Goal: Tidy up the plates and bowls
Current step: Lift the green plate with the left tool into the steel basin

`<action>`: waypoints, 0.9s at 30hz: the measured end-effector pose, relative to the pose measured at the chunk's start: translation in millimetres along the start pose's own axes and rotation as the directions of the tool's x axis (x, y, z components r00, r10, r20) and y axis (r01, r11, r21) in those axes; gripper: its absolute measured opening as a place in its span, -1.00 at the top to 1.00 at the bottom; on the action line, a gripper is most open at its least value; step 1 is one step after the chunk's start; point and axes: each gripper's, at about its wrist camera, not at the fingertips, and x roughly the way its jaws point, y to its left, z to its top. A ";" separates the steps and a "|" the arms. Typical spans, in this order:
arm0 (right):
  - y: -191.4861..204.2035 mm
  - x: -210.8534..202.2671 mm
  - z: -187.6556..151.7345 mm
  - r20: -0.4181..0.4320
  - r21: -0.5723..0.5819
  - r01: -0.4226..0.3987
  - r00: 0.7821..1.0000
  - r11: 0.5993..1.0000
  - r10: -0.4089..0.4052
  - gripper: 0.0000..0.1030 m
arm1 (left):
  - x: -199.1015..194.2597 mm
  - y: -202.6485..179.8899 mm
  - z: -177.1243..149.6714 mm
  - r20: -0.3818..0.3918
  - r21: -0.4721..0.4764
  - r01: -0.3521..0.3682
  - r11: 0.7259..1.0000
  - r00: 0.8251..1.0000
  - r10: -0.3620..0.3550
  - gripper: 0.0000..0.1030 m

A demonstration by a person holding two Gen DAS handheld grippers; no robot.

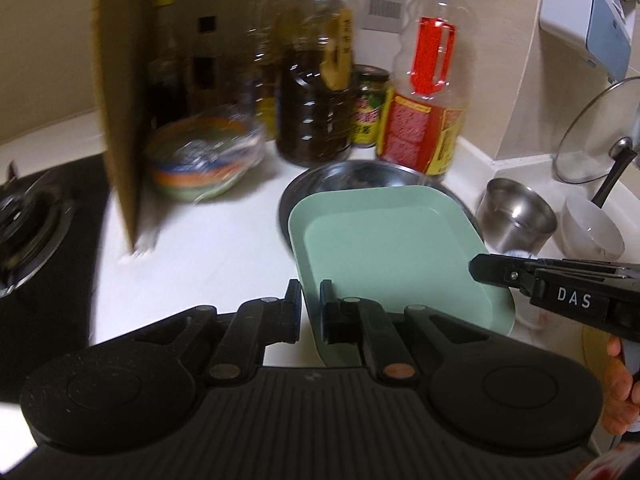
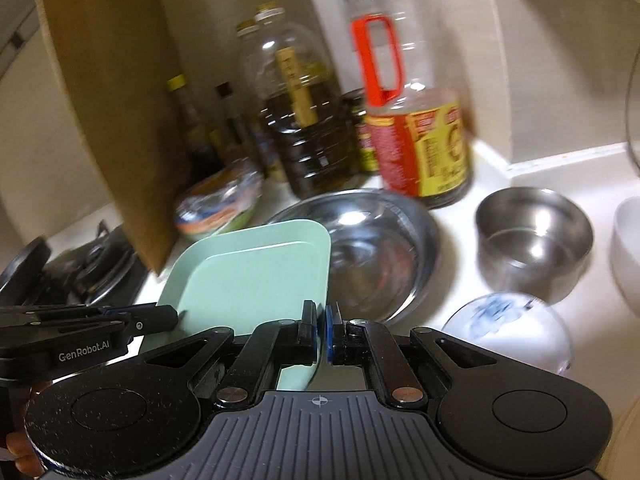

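Green plate (image 1: 384,240) seemingly between both grippers' fingers (image 1: 332,312)

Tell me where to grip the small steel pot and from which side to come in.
Grip the small steel pot by its thin upright wall, one finger inside and one outside, coming from above at its near side. It stands open-topped, and the white bowl crowds its right.

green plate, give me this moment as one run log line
left gripper: shut on green square plate rim | right gripper: shut on opposite rim | plate: tilted, far edge over steel basin | stage: carrying
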 end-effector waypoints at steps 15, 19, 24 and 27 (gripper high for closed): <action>-27.6 51.3 26.0 -0.024 0.064 0.106 0.994 0.992 -0.105 0.91 | 72.5 0.3 39.9 -0.040 0.048 0.060 0.997 0.997 -0.058 0.85; -34.0 65.2 26.8 -0.055 0.084 0.122 0.992 0.989 -0.117 0.91 | 88.1 2.6 41.4 -0.068 0.047 0.071 0.996 0.995 -0.067 0.85; -38.2 75.3 26.9 -0.079 0.098 0.133 0.989 0.986 -0.126 0.91 | 100.3 4.2 41.5 -0.089 0.045 0.079 0.996 0.993 -0.075 0.85; -40.2 78.7 26.8 -0.089 0.102 0.139 0.987 0.985 -0.131 0.91 | 106.2 5.5 41.2 -0.100 0.045 0.084 0.995 0.992 -0.079 0.85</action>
